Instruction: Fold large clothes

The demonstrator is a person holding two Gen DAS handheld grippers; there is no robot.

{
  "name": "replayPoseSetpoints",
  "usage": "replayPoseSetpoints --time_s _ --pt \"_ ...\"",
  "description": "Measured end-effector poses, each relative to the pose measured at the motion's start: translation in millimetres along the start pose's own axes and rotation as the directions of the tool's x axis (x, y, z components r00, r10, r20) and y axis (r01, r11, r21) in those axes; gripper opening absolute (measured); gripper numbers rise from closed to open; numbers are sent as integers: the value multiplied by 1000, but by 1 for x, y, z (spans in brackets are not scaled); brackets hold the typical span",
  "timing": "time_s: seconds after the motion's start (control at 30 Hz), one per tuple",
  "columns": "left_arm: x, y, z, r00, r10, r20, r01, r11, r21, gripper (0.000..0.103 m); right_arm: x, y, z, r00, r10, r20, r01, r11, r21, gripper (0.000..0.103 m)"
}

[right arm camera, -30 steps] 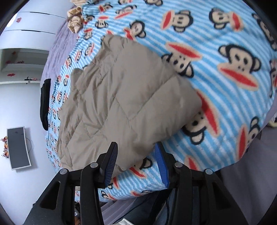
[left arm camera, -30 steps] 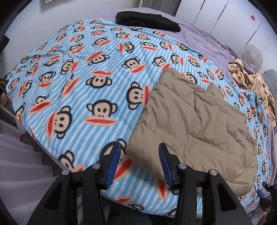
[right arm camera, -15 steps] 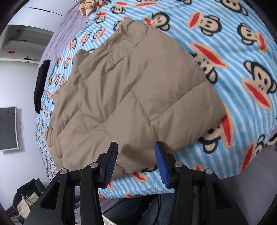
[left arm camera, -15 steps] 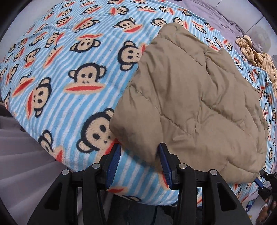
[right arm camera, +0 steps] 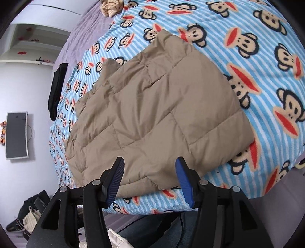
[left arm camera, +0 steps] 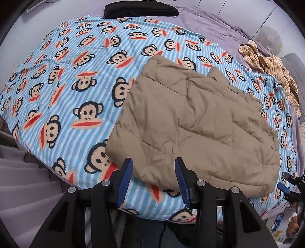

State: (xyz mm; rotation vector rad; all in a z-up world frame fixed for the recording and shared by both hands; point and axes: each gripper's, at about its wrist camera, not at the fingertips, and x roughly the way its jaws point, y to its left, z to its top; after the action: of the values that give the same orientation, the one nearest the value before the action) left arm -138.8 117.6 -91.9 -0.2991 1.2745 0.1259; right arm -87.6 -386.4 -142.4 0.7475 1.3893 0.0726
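Note:
A tan quilted puffer jacket (left arm camera: 192, 122) lies folded into a flat block on a blue striped monkey-print blanket (left arm camera: 76, 80), near the bed's front edge. My left gripper (left arm camera: 153, 175) is open, its blue pads on either side of the jacket's near edge, holding nothing. The jacket also fills the right wrist view (right arm camera: 158, 118). My right gripper (right arm camera: 149, 175) is open and empty over the jacket's near edge. The right gripper's tip shows in the left wrist view (left arm camera: 286, 187) at the far right.
A black folded garment (left arm camera: 141, 9) lies at the far end of the bed. A tan striped garment (left arm camera: 266, 64) is bunched at the right on a purple sheet (left arm camera: 209, 21). A wall screen (right arm camera: 16, 135) and floor clutter (right arm camera: 28, 215) show left.
Both grippers stayed open. The left gripper came in toward the jacket's near edge, then drew back and tilted up slightly. The right gripper moved closer over the jacket's edge.

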Motion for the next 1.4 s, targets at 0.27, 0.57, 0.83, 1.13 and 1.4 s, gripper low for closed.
replayPoseSetpoints --time_s 0.27,0.57,0.83,1.13,1.4 --pt "-21 -16 -15 997 49 58 -51 999 20 103 5 23 -19 999 -41 -29 36 986 -161 80" --pt "-11 -18 1 998 45 36 -47 997 68 103 9 28 -24 998 -54 -29 48 984 -172 80" --pt "7 -1 46 999 34 26 -37 990 136 103 30 74 -24 1000 -28 11 29 986 -165 93" --pt "41 18 80 998 -22 -61 34 979 201 103 64 124 -36 997 -66 49 74 979 -188 103" --pt "67 27 90 988 -108 -109 131 966 224 103 87 131 -39 993 -113 -46 107 987 -120 103"
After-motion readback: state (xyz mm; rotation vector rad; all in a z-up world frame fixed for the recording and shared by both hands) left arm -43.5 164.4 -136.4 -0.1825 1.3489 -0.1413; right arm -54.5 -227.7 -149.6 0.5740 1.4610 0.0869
